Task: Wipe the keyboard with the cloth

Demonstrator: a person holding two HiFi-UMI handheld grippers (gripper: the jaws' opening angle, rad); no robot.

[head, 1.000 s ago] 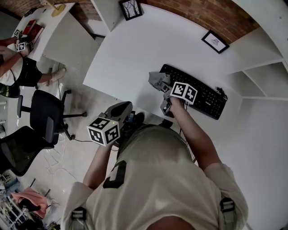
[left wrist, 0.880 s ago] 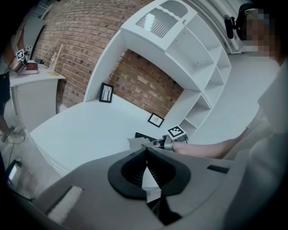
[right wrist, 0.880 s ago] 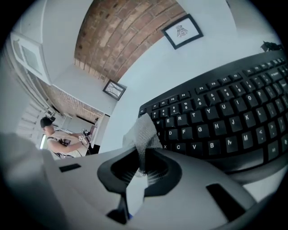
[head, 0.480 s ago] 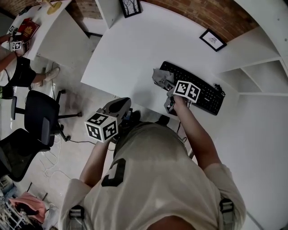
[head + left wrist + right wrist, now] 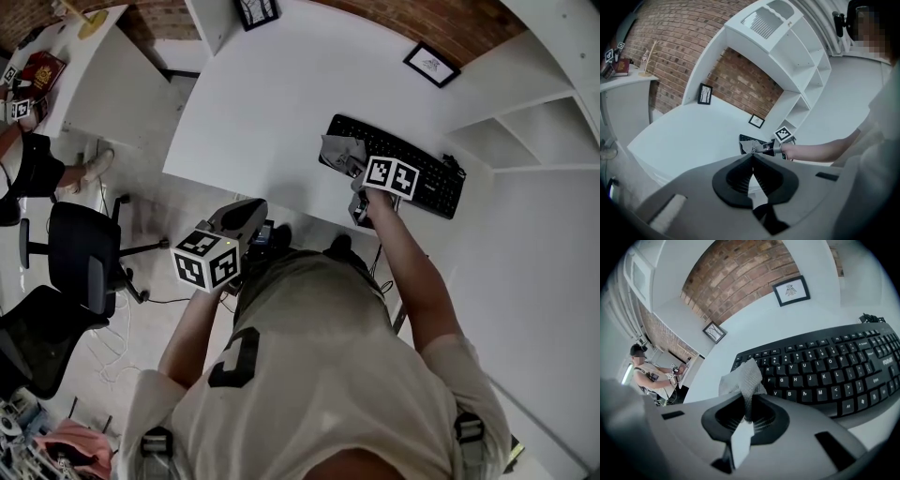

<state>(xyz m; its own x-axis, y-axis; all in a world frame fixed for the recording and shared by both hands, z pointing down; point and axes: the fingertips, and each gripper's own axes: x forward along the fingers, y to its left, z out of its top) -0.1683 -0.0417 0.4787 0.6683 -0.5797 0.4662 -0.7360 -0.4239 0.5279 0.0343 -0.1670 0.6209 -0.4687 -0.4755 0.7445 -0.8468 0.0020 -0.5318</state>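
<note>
White curved desk [image 5: 253, 103], surface mostly bare. A black keyboard [image 5: 427, 176] lies flat near the desk's near right edge. At the far edge stand a left framed picture [image 5: 255, 11] and a right framed picture [image 5: 431, 64], well apart.

Bright, even light is washing over the tabletop [image 5: 272, 103], leaving soft shadows. Fisheye distortion is bending every view's edges; both gripper views are darkening at the corners, though the keyboard [image 5: 820, 366] is showing sharp.

Broad bare desk [image 5: 262, 103] left of the keyboard [image 5: 441, 185], small frame [image 5: 431, 64] behind it, second frame [image 5: 255, 11] at far edge, shelves [image 5: 534, 141] crowding right.
</note>
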